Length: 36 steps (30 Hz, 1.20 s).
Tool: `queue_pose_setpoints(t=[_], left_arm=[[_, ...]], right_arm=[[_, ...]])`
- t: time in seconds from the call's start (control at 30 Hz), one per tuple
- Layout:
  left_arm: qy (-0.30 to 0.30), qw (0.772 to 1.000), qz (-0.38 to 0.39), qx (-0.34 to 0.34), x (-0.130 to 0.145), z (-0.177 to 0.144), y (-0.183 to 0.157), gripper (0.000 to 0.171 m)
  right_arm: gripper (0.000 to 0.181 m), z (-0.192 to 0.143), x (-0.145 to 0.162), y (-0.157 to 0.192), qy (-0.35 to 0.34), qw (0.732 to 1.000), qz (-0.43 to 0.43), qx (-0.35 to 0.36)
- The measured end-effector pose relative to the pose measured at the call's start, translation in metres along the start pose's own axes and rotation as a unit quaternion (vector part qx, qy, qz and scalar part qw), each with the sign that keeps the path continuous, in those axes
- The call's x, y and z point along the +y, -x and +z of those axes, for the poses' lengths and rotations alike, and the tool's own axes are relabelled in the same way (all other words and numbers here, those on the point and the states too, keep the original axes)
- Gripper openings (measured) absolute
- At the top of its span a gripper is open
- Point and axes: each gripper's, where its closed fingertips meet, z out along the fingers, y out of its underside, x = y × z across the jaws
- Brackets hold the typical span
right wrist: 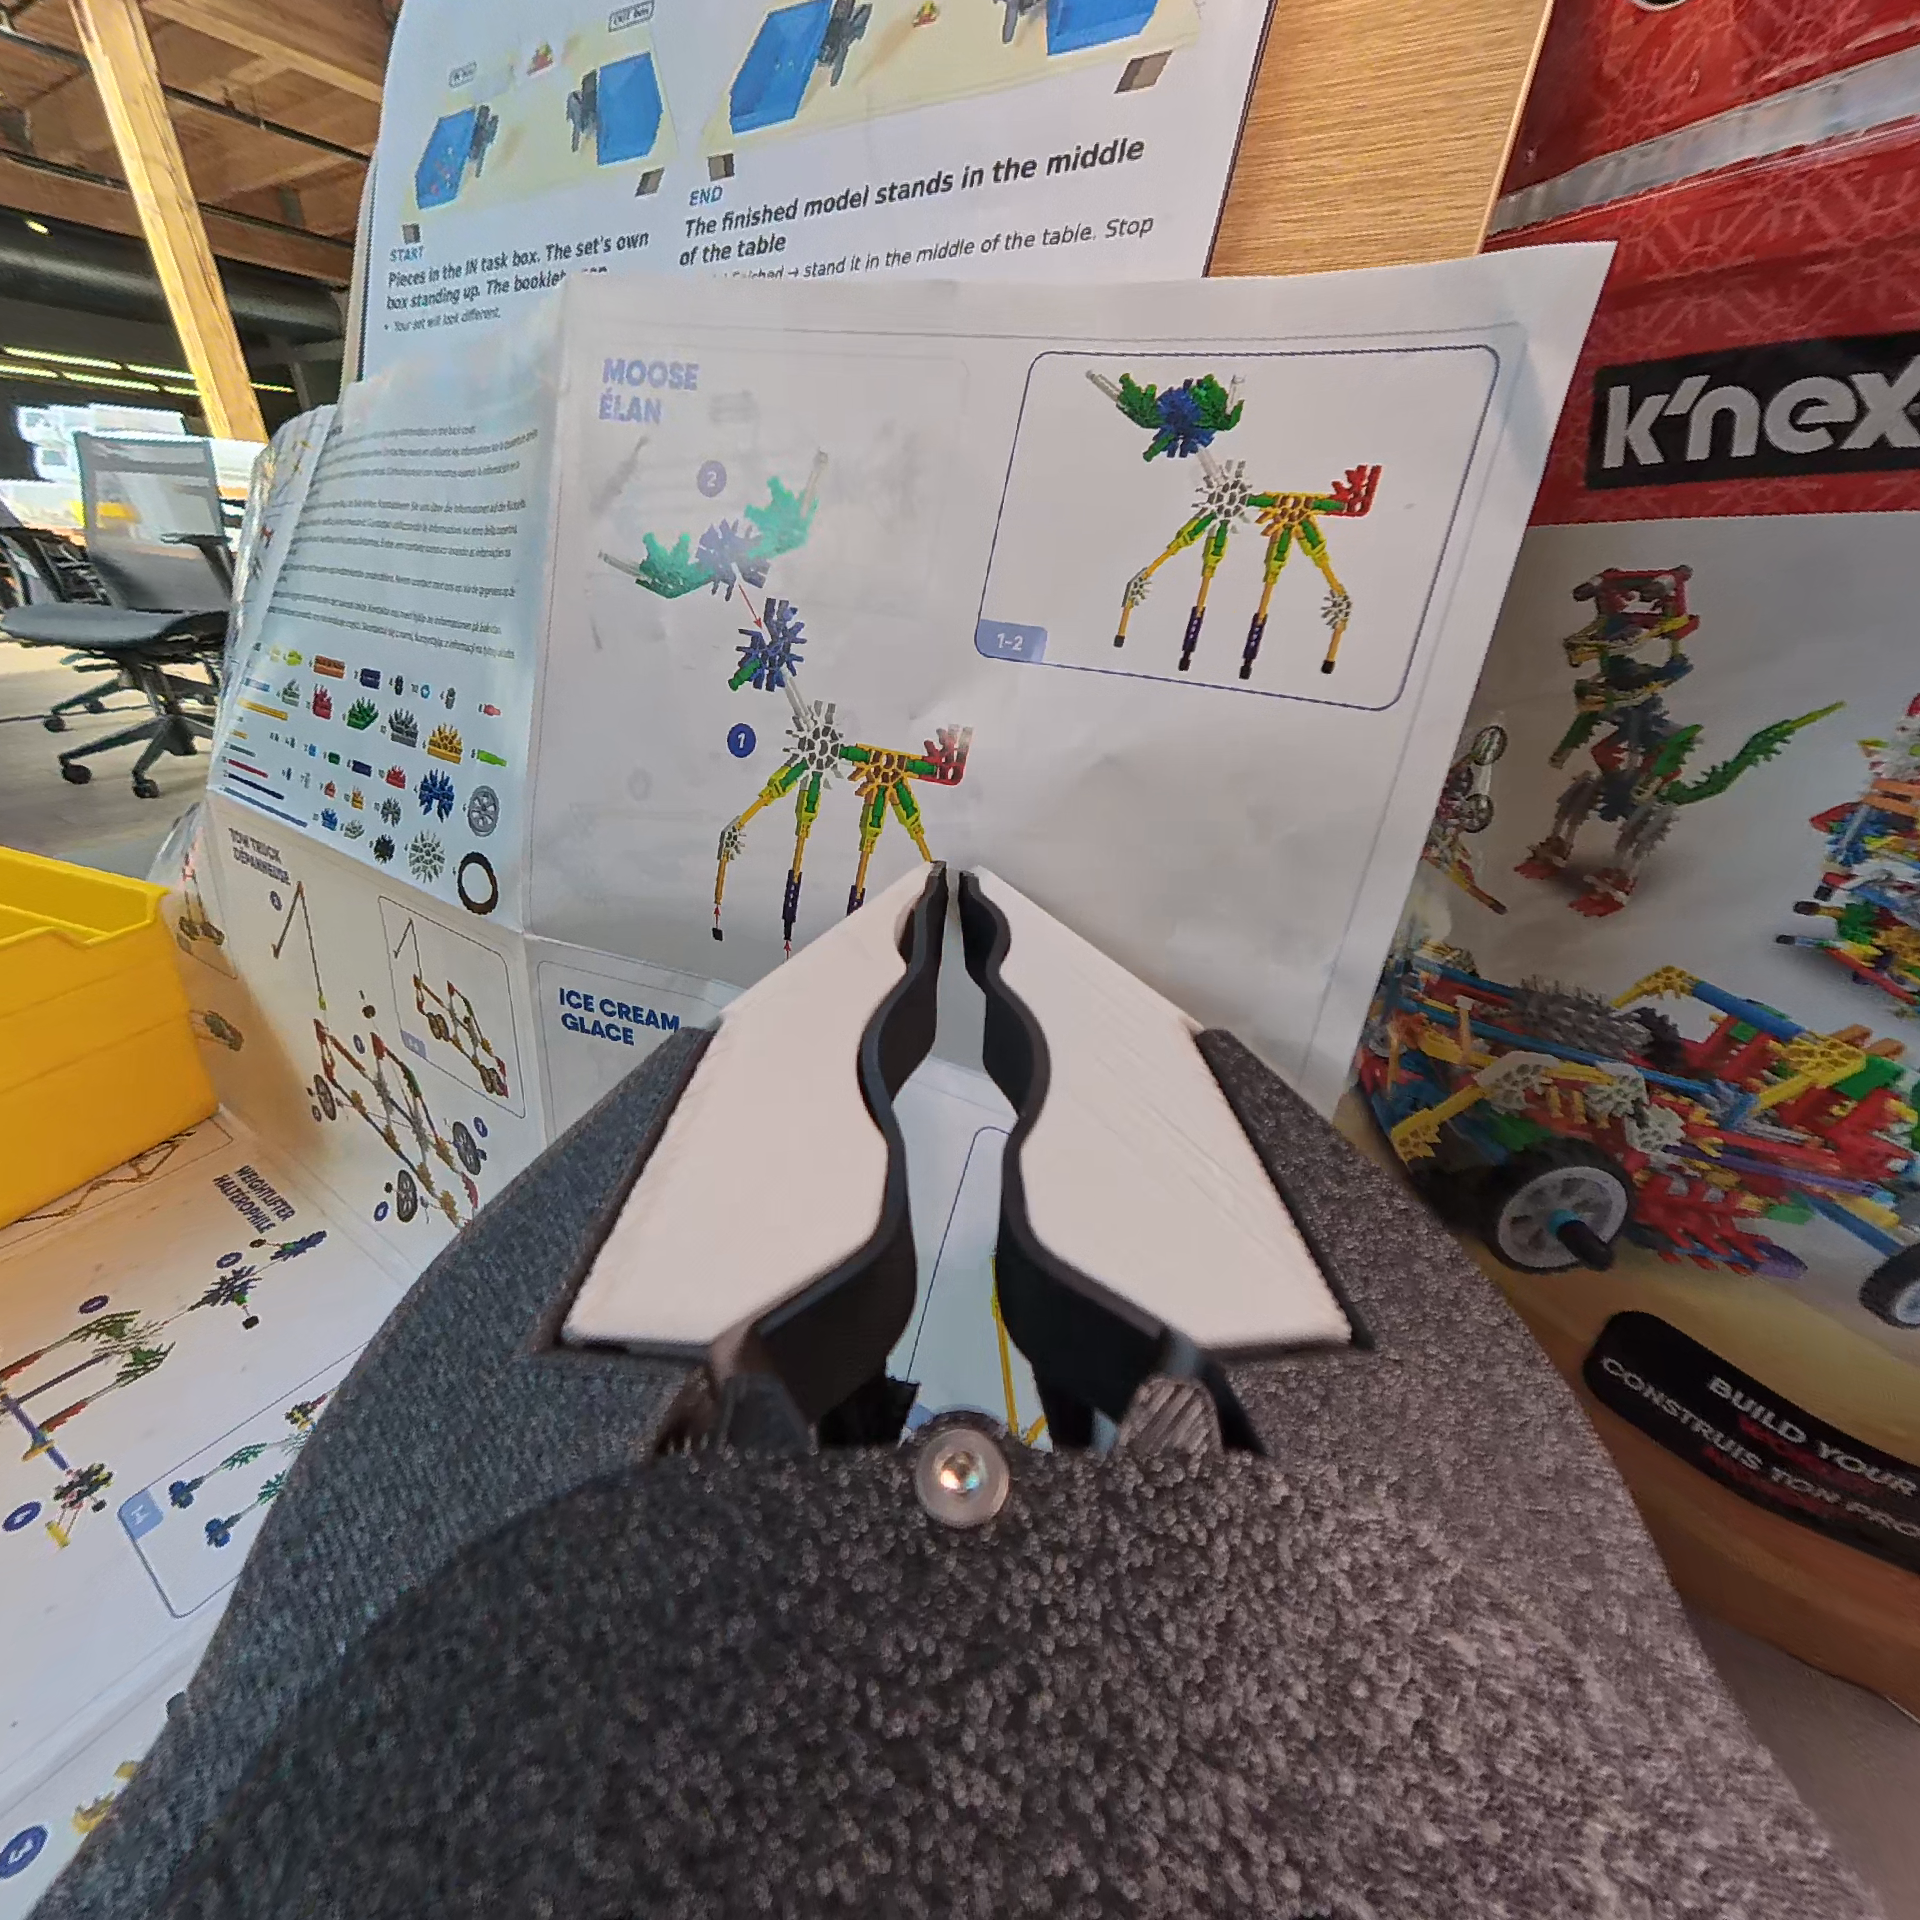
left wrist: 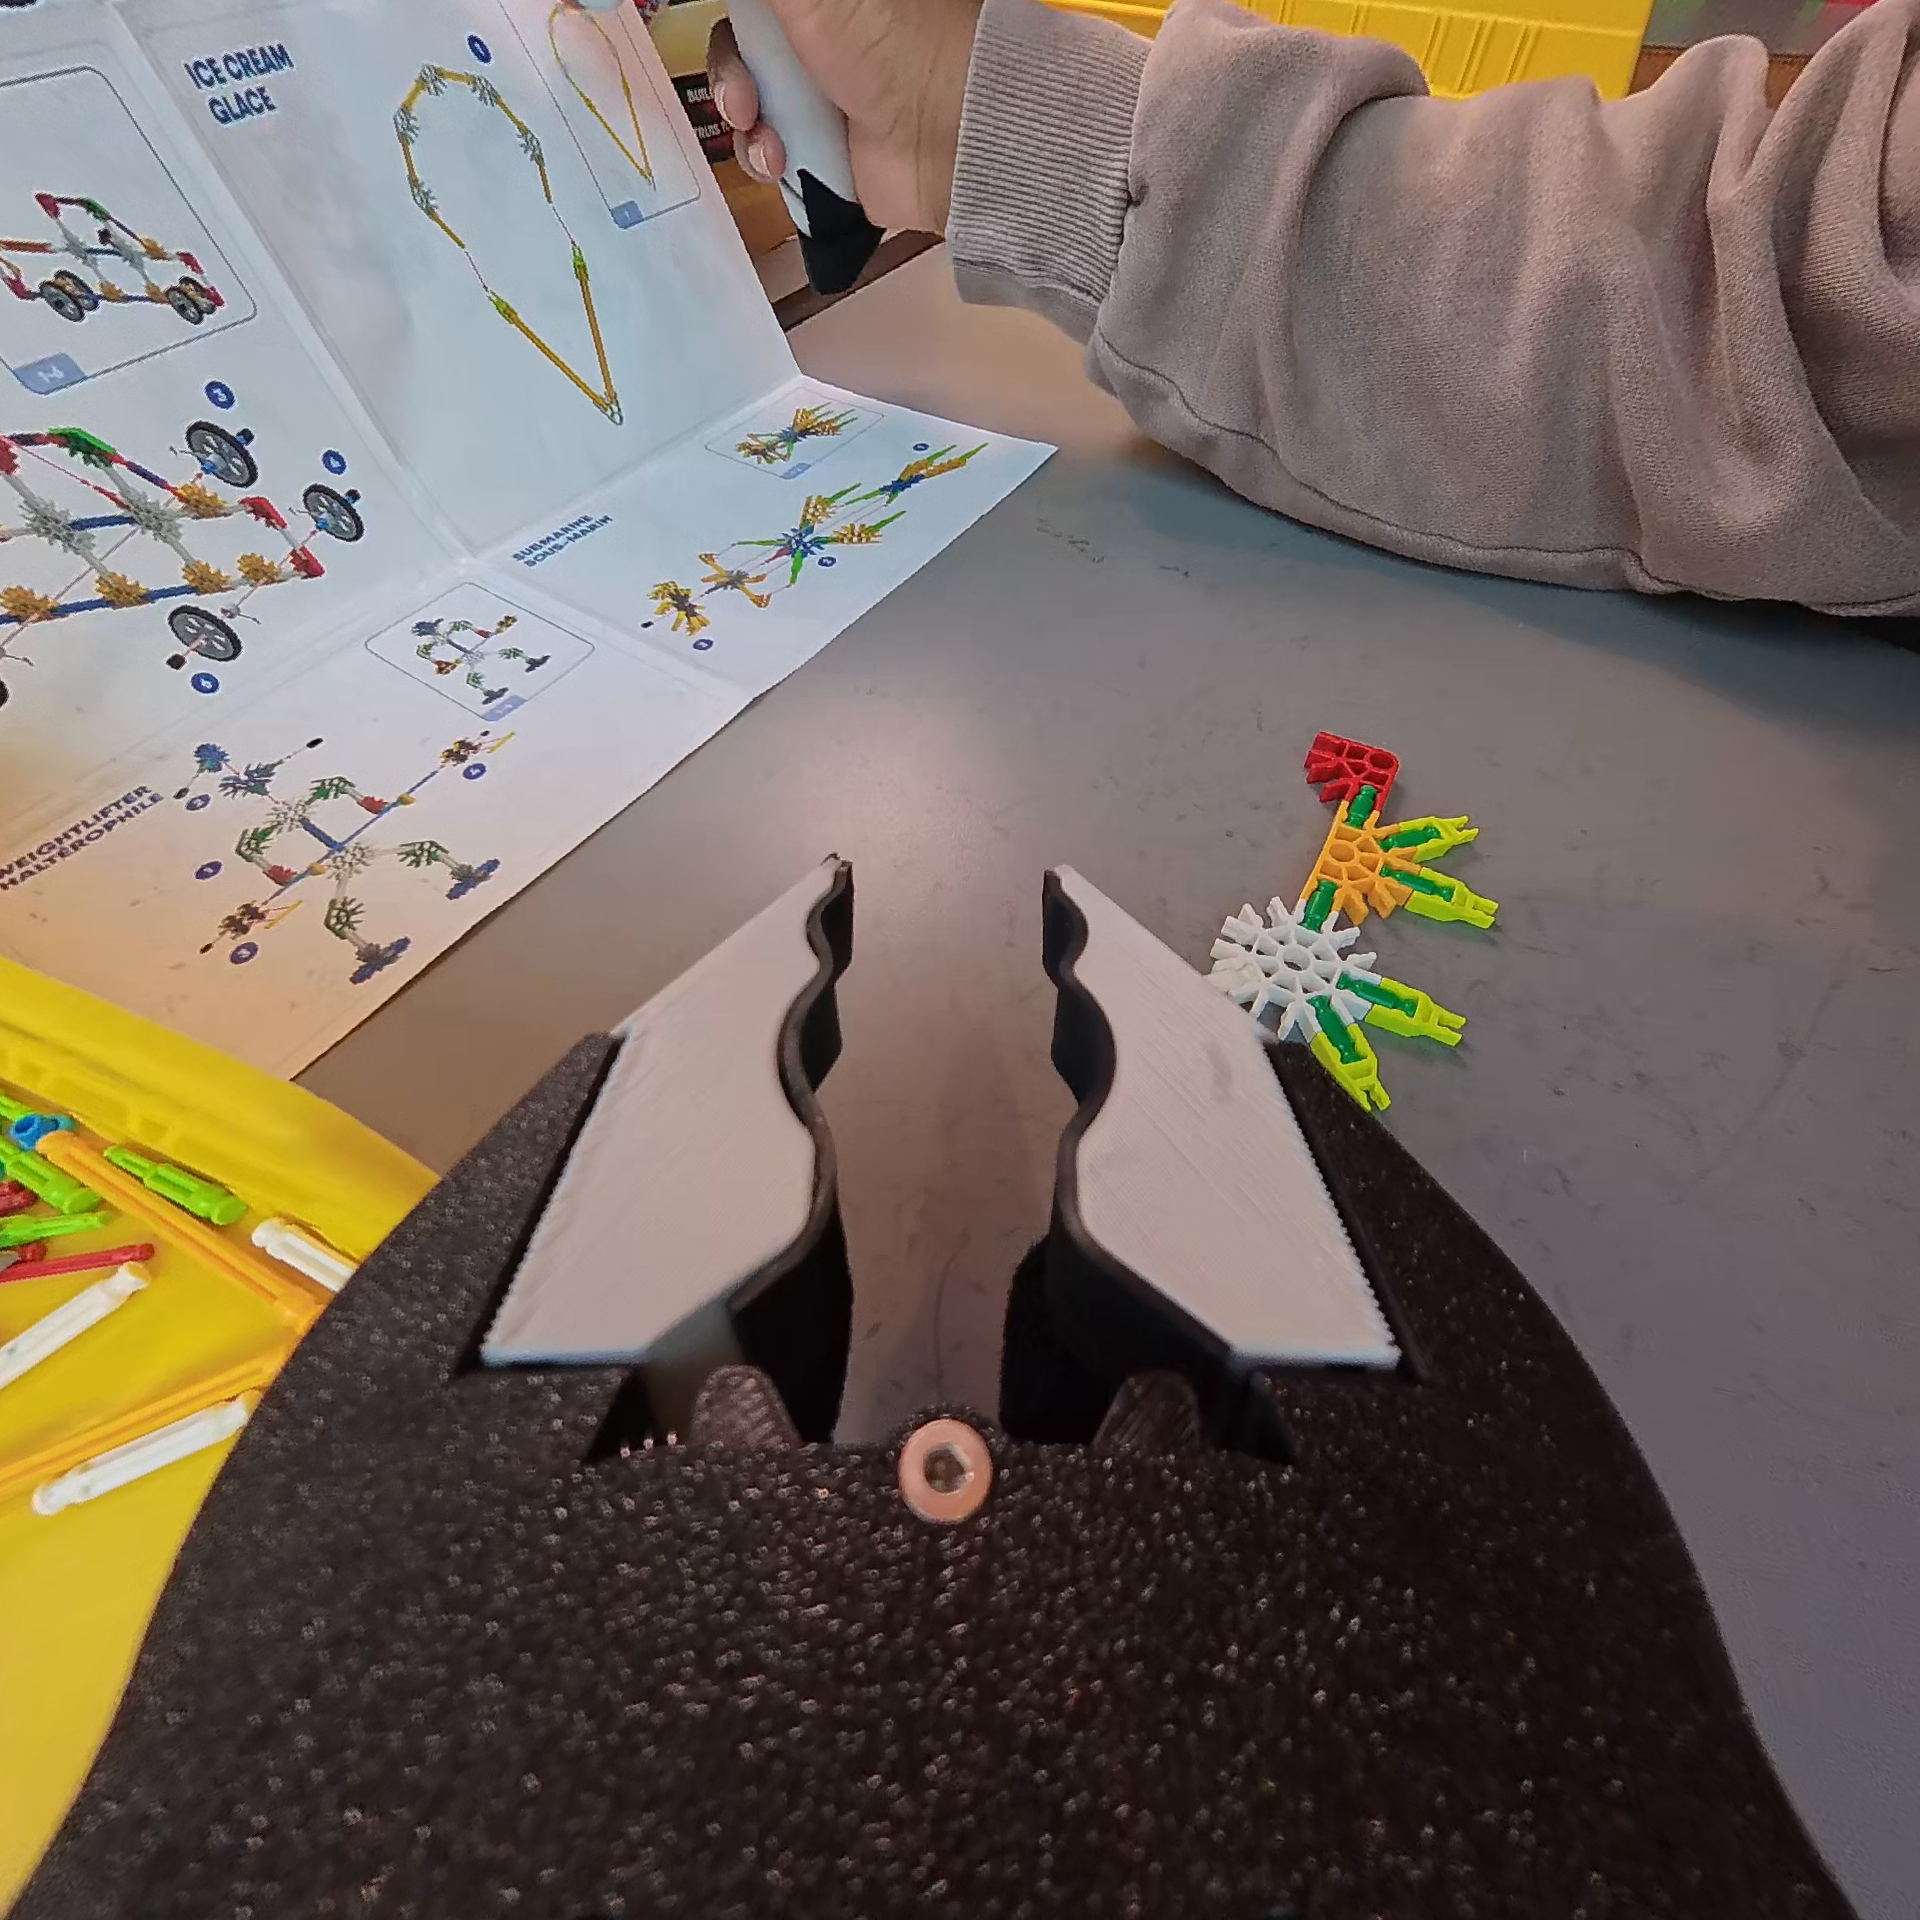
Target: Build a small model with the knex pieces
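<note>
My left gripper (left wrist: 948, 883) is open and empty, held over the grey table (left wrist: 1039, 665). Just right of its right finger lies a small flat assembly (left wrist: 1351, 914): a white snowflake connector, an orange connector and a red corner piece joined by green rods, with lime-green rods sticking out. My right gripper (right wrist: 952, 881) is shut with nothing visible between the tips. It points at the unfolded instruction sheet (right wrist: 1091, 779), close in front of it. That sheet also shows in the left wrist view (left wrist: 436, 343), partly flat on the table and partly propped up.
A yellow tray (left wrist: 208, 1122) with loose rods is at the lower left. A hand (left wrist: 883, 94) and grey sleeve (left wrist: 1507, 343) cross the far table. A yellow bin (right wrist: 83, 1039) stands left of the sheet, the red set box (right wrist: 1714, 727) right, a printed card (right wrist: 831, 156) behind. About 40 centimeters separates my left fingertips from my right. The left gripper is farther from the printed card (right wrist: 831, 156), some 45 centimeters, than the right, some 15 centimeters.
</note>
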Motion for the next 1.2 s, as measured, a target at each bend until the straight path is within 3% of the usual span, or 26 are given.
queue_pose_setpoints(t=[0.57, 0.73, 0.83, 0.93, 1.0, 1.07, 1.2], left_arm=[[-0.011, 1.000, -0.007, -0.008, -0.003, -0.003, 0.004, 0.036], [-0.006, 1.000, -0.001, -0.011, -0.001, -0.002, 0.004, 0.036], [-0.008, 1.000, 0.001, -0.013, -0.002, -0.002, 0.004, 0.036], [-0.007, 1.000, 0.002, -0.012, -0.001, -0.002, 0.003, 0.035], [-0.006, 1.000, 0.002, -0.012, -0.001, -0.001, 0.004, 0.035], [-0.006, 1.000, -0.002, -0.013, -0.001, -0.002, 0.005, 0.035], [-0.016, 1.000, -0.006, -0.006, -0.004, -0.004, 0.003, 0.035]], right_arm=[[0.003, 0.000, 0.000, 0.001, -0.002, 1.000, 0.023, -0.007], [0.004, -0.005, -0.013, -0.005, -0.025, 0.999, 0.037, 0.009], [0.008, -0.025, -0.056, -0.015, -0.108, 0.992, 0.029, 0.059], [0.012, -0.049, -0.115, 0.003, -0.160, 0.986, 0.020, 0.045], [0.014, -0.069, -0.157, 0.022, -0.173, 0.984, 0.045, 0.010], [0.016, -0.091, -0.195, 0.033, -0.168, 0.986, 0.018, -0.006], [0.014, -0.143, -0.234, -0.010, -0.122, 0.980, -0.132, 0.084]])
